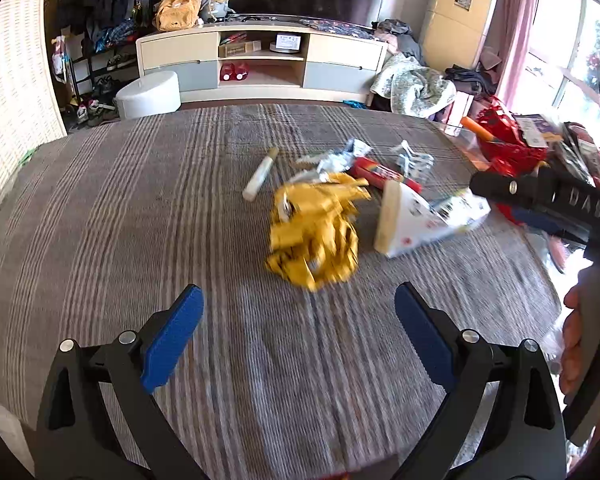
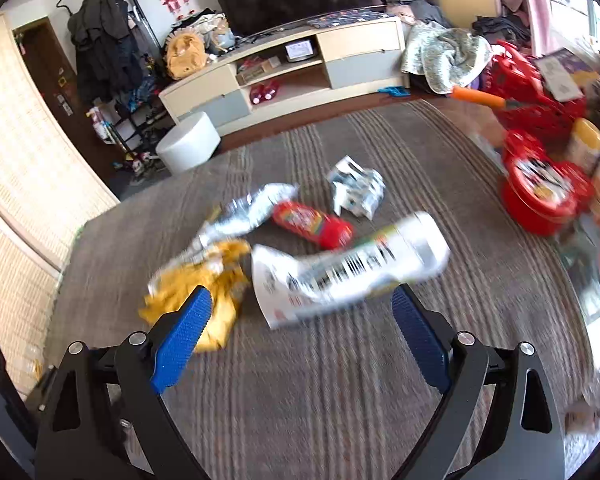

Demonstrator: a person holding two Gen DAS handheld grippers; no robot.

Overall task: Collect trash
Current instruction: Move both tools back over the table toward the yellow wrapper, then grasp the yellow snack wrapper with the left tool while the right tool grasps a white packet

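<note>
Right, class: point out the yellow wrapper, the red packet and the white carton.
yellow wrapper (image 1: pixel 314 232), left wrist view, crumpled middle
red packet (image 2: pixel 314 224), right wrist view, its middle
white carton (image 2: pixel 360 268), right wrist view, barcode side

Cloth (image 1: pixel 140 208): grey-brown, crossed by pale stripes. Wrapper (image 1: pixel 314 232): yellow. Carton (image 2: pixel 352 268): white, printed with a black barcode and red marks. Tube (image 2: pixel 312 224): red with a rainbow label. Foil (image 2: pixel 252 210): silver. Crumpled paper (image 2: pixel 356 192): white and grey. Basket (image 2: pixel 528 92): red, orange-handled. Pads (image 1: pixel 172 340): blue on black frames.
</note>
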